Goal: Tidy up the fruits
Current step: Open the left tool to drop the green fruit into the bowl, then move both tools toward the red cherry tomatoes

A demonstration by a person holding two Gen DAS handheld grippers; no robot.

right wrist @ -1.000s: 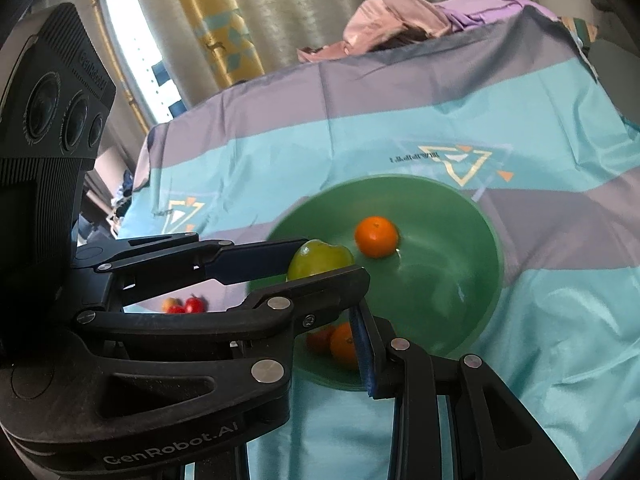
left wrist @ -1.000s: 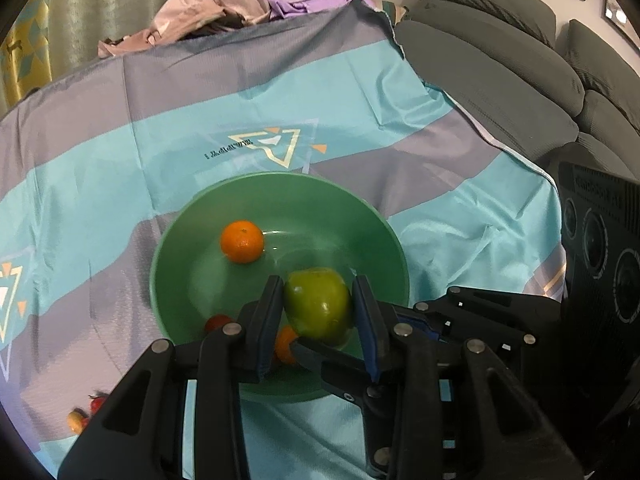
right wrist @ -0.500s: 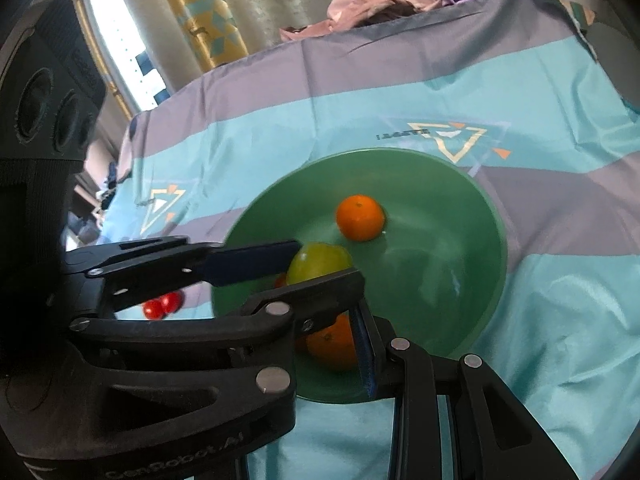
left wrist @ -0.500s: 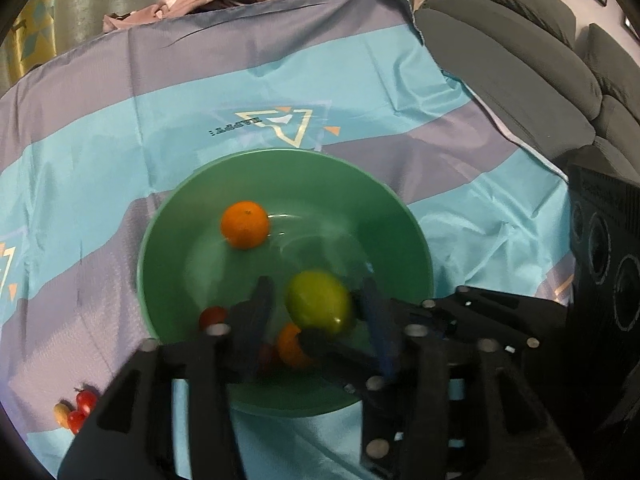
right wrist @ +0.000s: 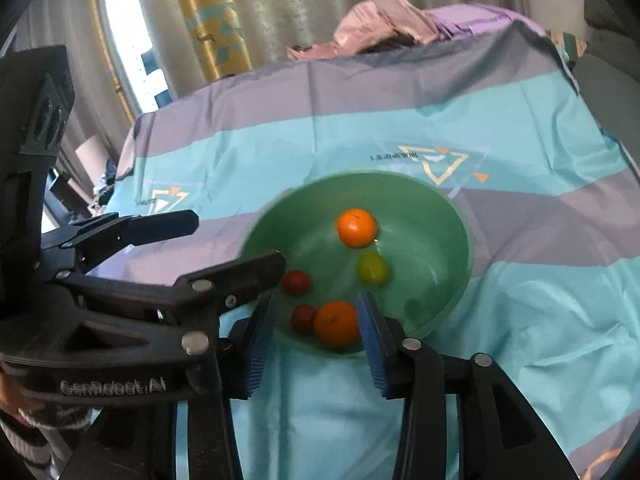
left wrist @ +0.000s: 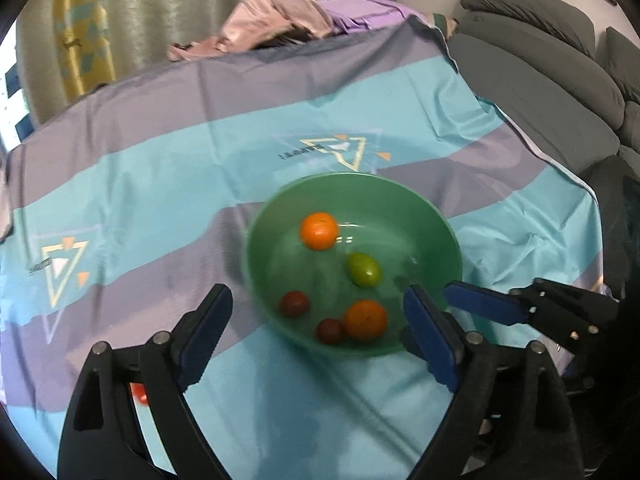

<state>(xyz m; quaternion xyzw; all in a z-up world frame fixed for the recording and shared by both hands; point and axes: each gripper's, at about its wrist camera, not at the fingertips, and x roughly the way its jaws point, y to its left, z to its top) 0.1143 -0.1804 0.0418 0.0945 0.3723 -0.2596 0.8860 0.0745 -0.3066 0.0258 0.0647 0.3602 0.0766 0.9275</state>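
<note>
I'm hovering the left tool [left wrist: 316,320] over the near rim of the green bowl [left wrist: 450,226], jaws spread wide and gripping nothing, and the right tool [right wrist: 316,320] is sitting just beside it with its jaws parted and nothing between them either. Inside the bowl I'm seeing the green fruit [left wrist: 363,269] lying loose near the middle, an orange [left wrist: 319,231] at the far side, a second orange [left wrist: 365,319] at the near side, and two small dark red fruits [left wrist: 294,303] to the left of it. The bowl is resting on the striped blue and grey cloth [left wrist: 160,184] covering the tabletop. Something small and red [left wrist: 138,392] is peeking out behind the left tool's near finger, on the cloth outside the bowl; I'm guessing that is more fruit waiting to be collected, though it's mostly hidden. What I'm worrying about now: the two tools are crowding each other at the bowl's near rim, so swinging the left one toward that red piece could be clipping the right tool or nudging the bowl across the slippery-looking cloth. The fruit in there is round and free to roll, so a knock could be sending it around or out. A small soft fruit could also be squashing if I'm closing too hard on it.
</note>
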